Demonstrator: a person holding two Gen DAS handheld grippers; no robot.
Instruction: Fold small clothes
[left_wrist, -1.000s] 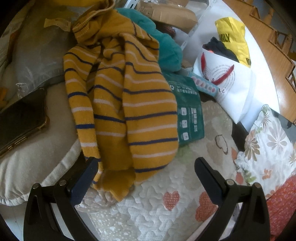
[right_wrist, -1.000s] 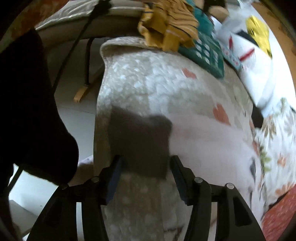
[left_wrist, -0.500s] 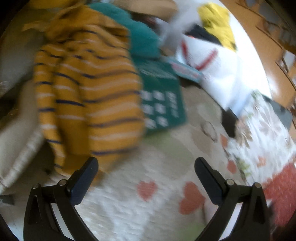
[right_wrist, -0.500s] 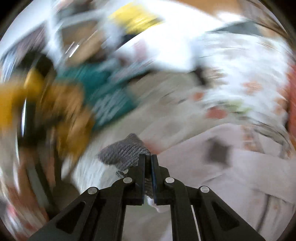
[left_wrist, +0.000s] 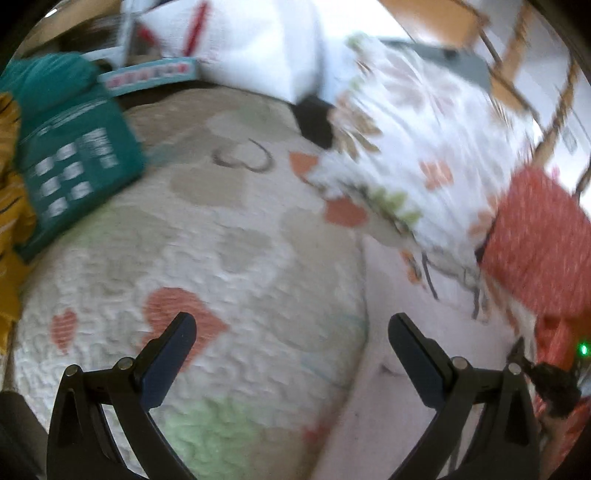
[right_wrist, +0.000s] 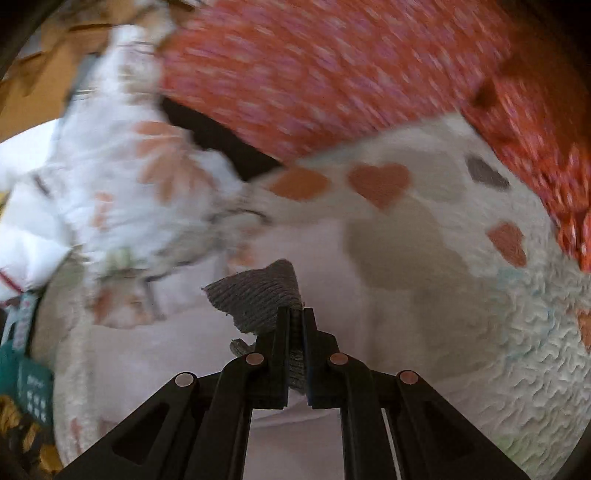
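My right gripper (right_wrist: 295, 314) is shut on a small grey ribbed knit garment (right_wrist: 258, 299). The cloth sticks out past the fingertips and is held above a pale pink cloth (right_wrist: 325, 258) on the quilted heart-pattern bedspread (right_wrist: 517, 314). My left gripper (left_wrist: 291, 332) is open and empty, low over the same bedspread (left_wrist: 229, 229) beside the pale pink cloth (left_wrist: 399, 295). The yellow striped sweater (left_wrist: 7, 177) shows only as a strip at the far left edge of the left wrist view.
A green packet (left_wrist: 70, 166) and a teal cloth (left_wrist: 44, 81) lie at the left. A white bag (left_wrist: 258, 44) is at the back. A floral pillow (left_wrist: 424, 147) and a red patterned pillow (left_wrist: 535, 240) lie to the right. A wooden headboard (left_wrist: 517, 55) stands behind.
The right gripper closed on the grey knit garment and swung right with it toward the pillows. The left gripper swung right, away from the yellow sweater, still open.
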